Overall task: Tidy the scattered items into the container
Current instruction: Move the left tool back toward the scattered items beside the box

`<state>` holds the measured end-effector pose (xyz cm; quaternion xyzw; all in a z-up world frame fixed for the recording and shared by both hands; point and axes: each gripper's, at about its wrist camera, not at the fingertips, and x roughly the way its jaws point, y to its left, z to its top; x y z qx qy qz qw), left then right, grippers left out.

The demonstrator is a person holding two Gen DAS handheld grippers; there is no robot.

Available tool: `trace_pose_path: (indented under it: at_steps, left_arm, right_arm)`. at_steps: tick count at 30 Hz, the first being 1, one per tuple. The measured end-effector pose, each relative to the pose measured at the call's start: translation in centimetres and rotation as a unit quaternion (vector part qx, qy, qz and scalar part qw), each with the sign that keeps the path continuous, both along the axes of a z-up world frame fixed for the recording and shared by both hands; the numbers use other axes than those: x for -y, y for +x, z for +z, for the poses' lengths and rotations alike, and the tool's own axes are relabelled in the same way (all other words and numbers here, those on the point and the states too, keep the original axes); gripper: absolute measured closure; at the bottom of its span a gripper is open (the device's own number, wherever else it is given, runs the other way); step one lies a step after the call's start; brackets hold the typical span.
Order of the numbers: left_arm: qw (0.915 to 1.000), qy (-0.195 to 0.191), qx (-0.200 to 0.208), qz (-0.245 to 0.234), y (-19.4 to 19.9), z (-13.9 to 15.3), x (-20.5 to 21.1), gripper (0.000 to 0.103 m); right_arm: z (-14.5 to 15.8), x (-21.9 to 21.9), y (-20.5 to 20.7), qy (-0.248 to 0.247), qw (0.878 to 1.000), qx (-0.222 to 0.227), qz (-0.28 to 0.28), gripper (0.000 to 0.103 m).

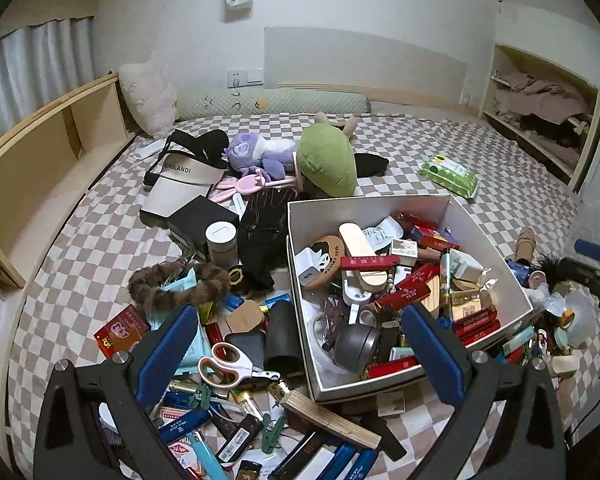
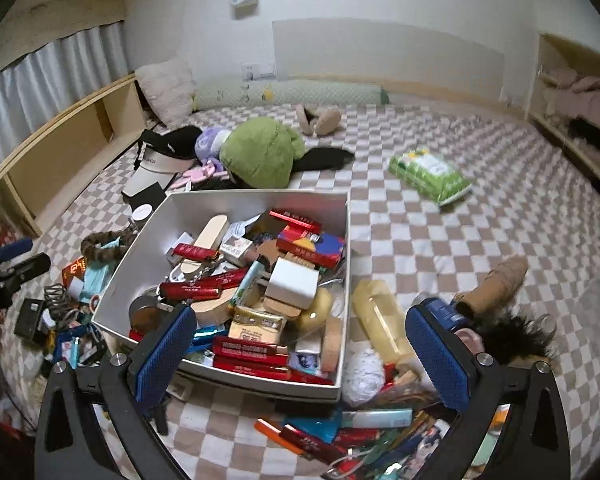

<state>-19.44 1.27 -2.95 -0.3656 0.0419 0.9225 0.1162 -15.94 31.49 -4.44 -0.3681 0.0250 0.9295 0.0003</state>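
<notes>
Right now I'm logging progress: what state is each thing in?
Box: open, heaped with small items.
Left gripper: open, empty.
Right gripper: open, empty.
Scissors: closed, lying outside the box.
Wet wipes pack: lying flat on the bed, apart from the box.
Green plush: lying behind the box.

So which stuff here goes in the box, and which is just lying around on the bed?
For the job:
- white cardboard box, already part full
- white-handled scissors
- blue plastic lighter
- brown furry hair band
- left hand-held gripper and right hand-held gripper, both open

Just lying about:
- green plush toy
- purple plush toy
- green wet-wipes pack
- white pillow
</notes>
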Motion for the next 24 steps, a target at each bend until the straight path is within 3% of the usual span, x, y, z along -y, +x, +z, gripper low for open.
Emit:
trace_pose_path:
  at_steps: [6, 11, 20, 24]
  left_arm:
    - [0.9993, 0.009, -0.031, -0.017, 1.5, 0.7, 0.5, 0.000]
    - [0.9986, 0.014, -0.047, -0.019, 2.2, 0.8, 1.1, 0.000]
    - [0.9972, -0.004, -0.034, -0.066, 3.2, -0.9, 1.5, 0.000]
    - [0.9938, -0.017, -0.018, -0.108, 3.8, -2.2, 1.5, 0.000]
  right_arm:
    - [0.9, -0.2, 2.8, 0.026, 0.997, -0.074, 0.023, 0.000]
    - [0.8, -0.7, 3.8, 0.022, 0.995, -0.092, 0.036, 0.000]
    - [-1.4, -0.8, 4.1, 0.032, 0.997, -0.027, 0.059, 0.000]
    - [-3.1, -0.2, 4.1, 0.037, 0.995, 0.030, 0.088, 0.000]
